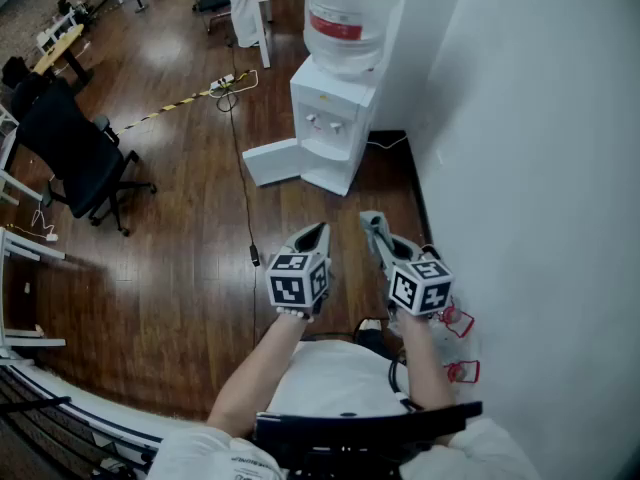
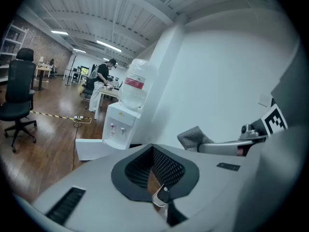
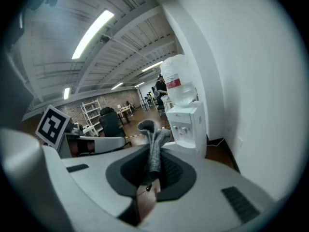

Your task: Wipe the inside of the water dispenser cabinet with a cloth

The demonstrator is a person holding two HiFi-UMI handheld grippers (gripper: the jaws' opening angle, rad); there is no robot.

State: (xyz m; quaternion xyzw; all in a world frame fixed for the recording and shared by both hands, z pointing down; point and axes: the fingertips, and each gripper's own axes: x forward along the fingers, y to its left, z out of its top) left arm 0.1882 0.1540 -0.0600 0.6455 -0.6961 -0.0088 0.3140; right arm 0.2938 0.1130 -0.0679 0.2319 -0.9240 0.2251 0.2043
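Note:
The white water dispenser [image 1: 335, 108] stands against the wall ahead, a bottle [image 1: 350, 13] on top. Its low cabinet door [image 1: 272, 160] is swung open to the left. My right gripper [image 1: 372, 220] is shut on a grey cloth [image 3: 153, 151] that sticks up from between the jaws; the cloth [image 2: 193, 138] also shows in the left gripper view. My left gripper [image 1: 316, 230] hangs beside it, shut, with nothing in it. Both are about a metre short of the dispenser [image 3: 188, 124]. The cabinet's inside is hidden from here.
A white wall [image 1: 540, 168] runs close along the right. A black cable [image 1: 243, 183] crosses the wooden floor toward the dispenser. A black office chair [image 1: 75, 153] stands at the left, with striped tape [image 1: 170, 108] on the floor. A person [image 2: 102, 74] works at a far desk.

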